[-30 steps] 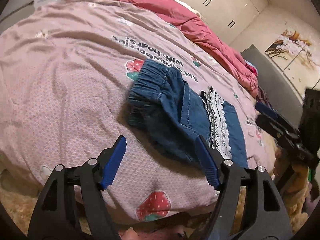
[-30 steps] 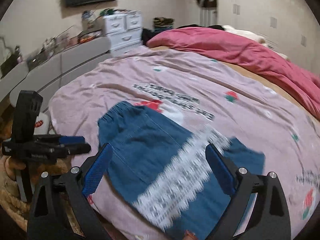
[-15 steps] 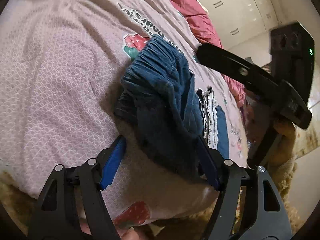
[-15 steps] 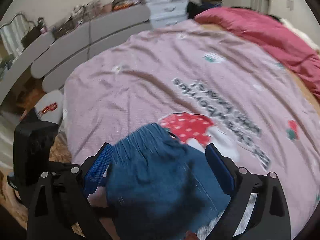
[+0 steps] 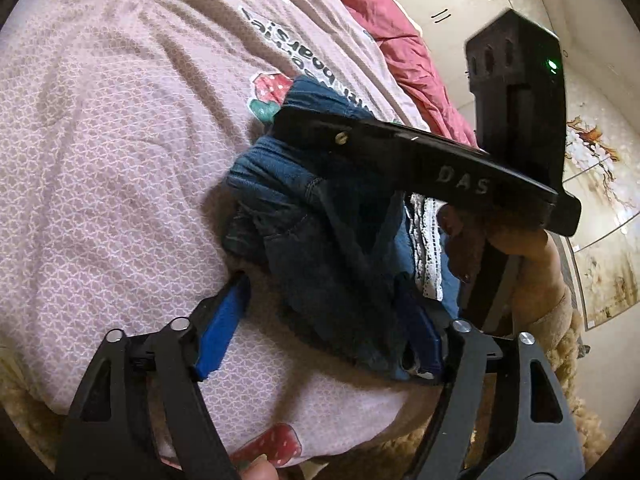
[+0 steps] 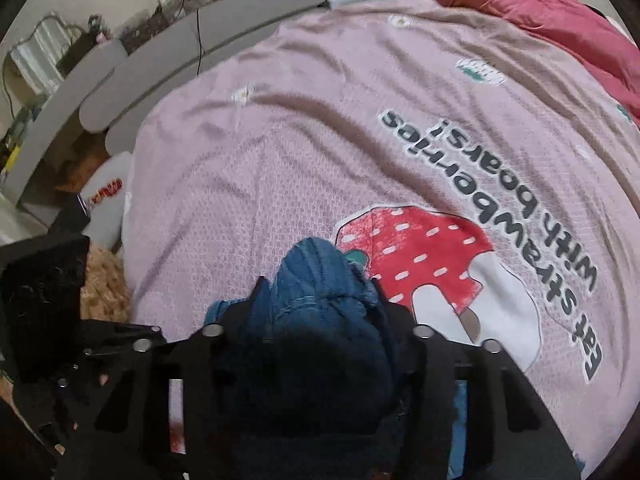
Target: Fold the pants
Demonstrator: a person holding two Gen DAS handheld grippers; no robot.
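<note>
The blue denim pants (image 5: 320, 248) with a white lace trim (image 5: 428, 248) lie bunched near the front edge of the pink bedcover (image 5: 120, 160). My left gripper (image 5: 320, 320) straddles their near end with its jaws opening. Its left pad (image 5: 224, 320) is clear of the cloth and its right pad is half buried in denim. My right gripper (image 5: 296, 124) reaches over from the right onto the gathered waistband. In the right wrist view this gripper (image 6: 318, 292) is closing, and its fingers squeeze a hump of the pants (image 6: 316, 276).
A red duvet (image 6: 540, 20) lies along the far side of the bed. A grey padded headboard (image 6: 200, 40) curves round the left. The hand (image 5: 516, 240) on the right gripper has a fuzzy beige sleeve (image 5: 560, 340). White wardrobe doors (image 5: 460, 0) stand behind.
My right gripper swung left across the pants to the waistband and closed on it, and the denim bunched up. My left gripper dropped closer to the near end of the pants.
</note>
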